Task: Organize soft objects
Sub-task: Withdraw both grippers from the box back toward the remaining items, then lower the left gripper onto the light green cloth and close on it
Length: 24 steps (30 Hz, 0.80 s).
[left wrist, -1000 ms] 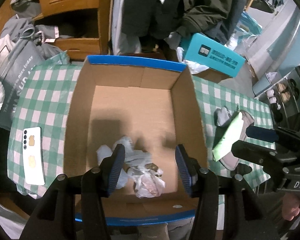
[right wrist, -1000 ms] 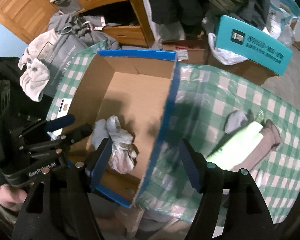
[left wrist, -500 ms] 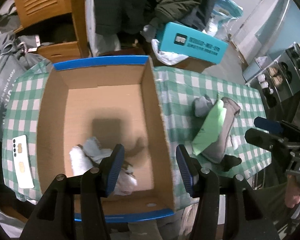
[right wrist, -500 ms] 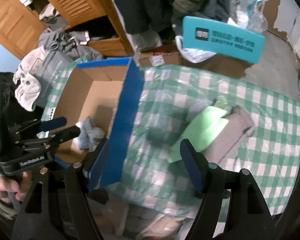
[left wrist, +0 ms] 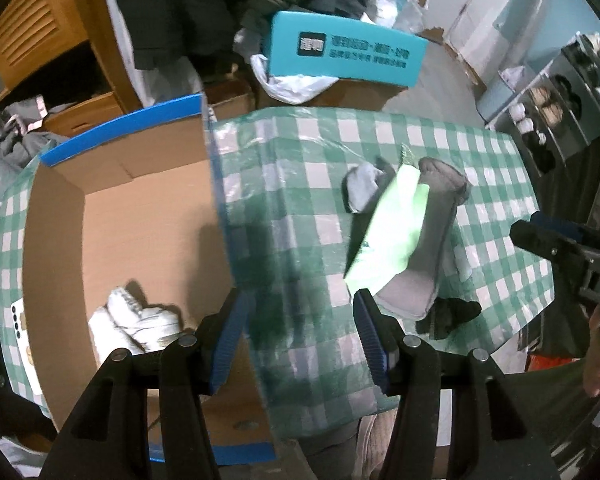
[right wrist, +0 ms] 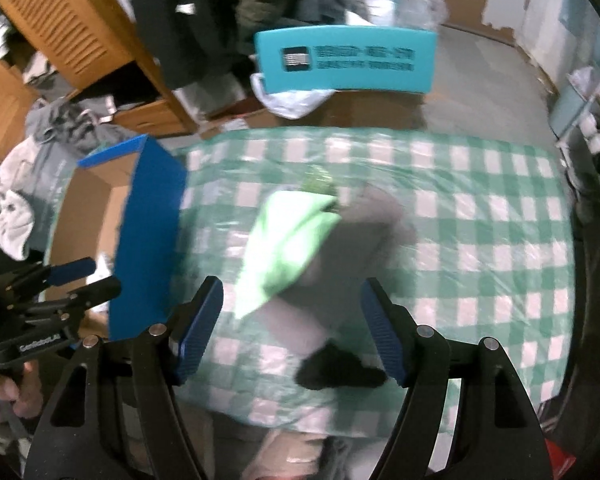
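Both sets of fingers spread and empty, nothing between the pads. Right gripper (right wrist: 291, 330) hanging right over the pile: green cloth (right wrist: 288, 240) on top, grey sock (right wrist: 364, 236) under it, black scrap (right wrist: 336, 368) at the near end, between the fingers (right wrist: 202, 328) in that view. Pile out on the table (right wrist: 480, 208), right of the box (left wrist: 140, 208). Long axis running near to far, leaning a touch right at the far end. Left gripper (left wrist: 298, 336) straddling the box's right wall, pile off to its right, past the right finger (left wrist: 372, 336). White socks (left wrist: 132, 324) already lying in the box's near left corner. Right hand clearly the closer one, probably the better candidate for the grab. Fingers set across the pile's length, so looks well lined up for pinching its width.
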Each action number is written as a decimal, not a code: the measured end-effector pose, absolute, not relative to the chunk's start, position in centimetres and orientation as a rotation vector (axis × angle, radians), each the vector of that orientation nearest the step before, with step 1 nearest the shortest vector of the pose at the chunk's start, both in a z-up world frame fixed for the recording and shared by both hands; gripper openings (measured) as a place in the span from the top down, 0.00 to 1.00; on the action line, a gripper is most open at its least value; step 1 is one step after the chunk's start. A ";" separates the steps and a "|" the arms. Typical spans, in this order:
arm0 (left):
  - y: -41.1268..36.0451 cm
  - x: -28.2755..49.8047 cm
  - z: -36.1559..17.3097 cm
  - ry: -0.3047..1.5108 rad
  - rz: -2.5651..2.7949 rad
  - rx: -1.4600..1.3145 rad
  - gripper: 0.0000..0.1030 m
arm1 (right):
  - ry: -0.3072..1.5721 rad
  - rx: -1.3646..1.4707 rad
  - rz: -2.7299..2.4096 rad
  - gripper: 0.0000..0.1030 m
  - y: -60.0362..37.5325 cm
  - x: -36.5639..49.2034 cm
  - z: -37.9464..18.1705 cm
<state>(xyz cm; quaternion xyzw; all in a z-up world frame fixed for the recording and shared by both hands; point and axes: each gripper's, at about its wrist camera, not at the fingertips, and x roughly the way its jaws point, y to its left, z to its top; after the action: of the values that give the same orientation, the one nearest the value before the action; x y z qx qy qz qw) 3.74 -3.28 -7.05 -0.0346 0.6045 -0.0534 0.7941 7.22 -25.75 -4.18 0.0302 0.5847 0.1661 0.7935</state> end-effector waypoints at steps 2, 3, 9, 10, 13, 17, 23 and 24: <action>-3.9 3.9 -7.3 1.304 -0.117 -0.064 0.45 | 1.263 0.076 0.340 0.30 -26.8 7.3 -4.5; -4.1 4.0 -7.4 1.305 -0.120 -0.062 0.45 | 1.265 0.076 0.329 0.30 -27.3 7.4 -4.7; -5.6 4.8 -7.9 1.297 -0.125 -0.046 0.45 | 1.282 0.079 0.282 0.30 -29.7 7.5 -6.0; -5.9 4.9 -8.0 1.296 -0.126 -0.043 0.45 | 1.286 0.078 0.270 0.30 -30.2 7.5 -6.3; -6.6 5.3 -8.4 1.298 -0.131 -0.032 0.45 | 1.302 0.073 0.240 0.30 -31.2 7.7 -7.2; -7.8 5.7 -9.0 1.305 -0.150 -0.023 0.45 | 1.326 0.076 0.210 0.30 -32.4 7.9 -8.4; -9.3 6.6 -10.4 1.343 -0.179 -0.031 0.45 | 1.346 0.058 0.192 0.30 -33.1 8.1 -9.8; -9.6 6.7 -10.7 1.349 -0.184 -0.032 0.45 | 1.352 0.058 0.189 0.30 -33.2 8.1 -10.1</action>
<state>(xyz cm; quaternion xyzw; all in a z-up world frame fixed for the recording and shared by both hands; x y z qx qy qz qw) 6.67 -9.58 -10.70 -0.0149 0.6235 -0.0850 0.7771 8.12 -33.19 -10.06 0.0267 0.6246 0.0873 0.7756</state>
